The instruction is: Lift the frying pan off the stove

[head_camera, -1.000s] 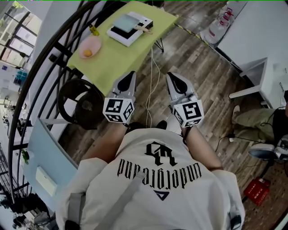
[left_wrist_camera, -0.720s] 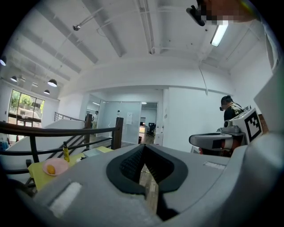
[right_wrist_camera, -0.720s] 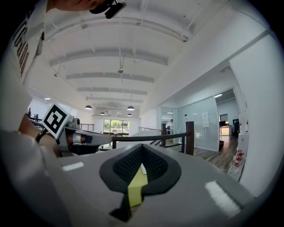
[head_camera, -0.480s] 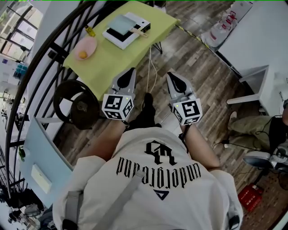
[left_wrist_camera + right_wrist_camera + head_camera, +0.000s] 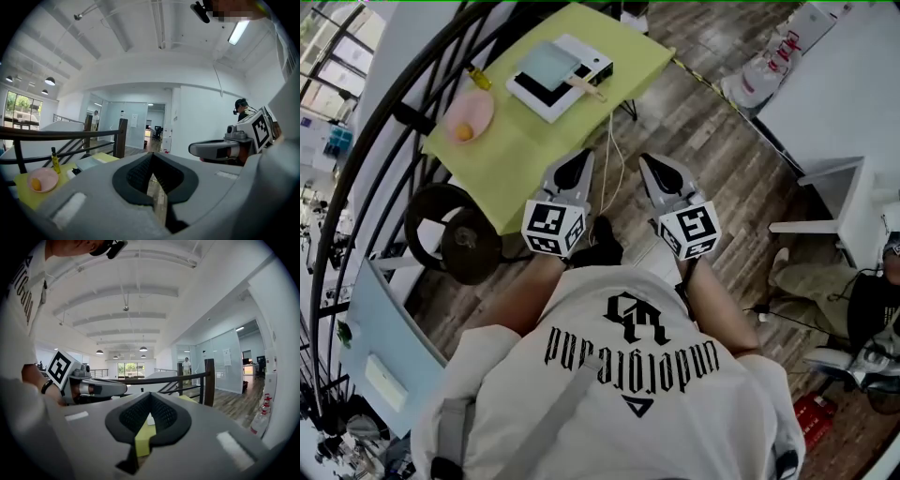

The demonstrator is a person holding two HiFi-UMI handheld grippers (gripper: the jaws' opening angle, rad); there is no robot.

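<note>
Both jaw pairs are closed, empty. Left gripper [image 5: 573, 171] and right gripper [image 5: 662, 176] hang short of the green table [image 5: 546, 131]; frying pan [image 5: 548, 64] sits there on the stove [image 5: 599, 58]. Hazard: unopened jaws knock its handle [image 5: 584, 86] askew.

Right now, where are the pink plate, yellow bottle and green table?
pink plate [image 5: 478, 105]: head view, bare inner surface.
yellow bottle [image 5: 56, 165]: left gripper view, body.
green table [image 5: 544, 141]: head view, bare top.

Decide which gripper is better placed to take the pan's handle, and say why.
Left, probably. The left gripper is at the edge of the green table, nearly in line with the wooden handle; the right gripper is over floor. Both are shut.
</note>
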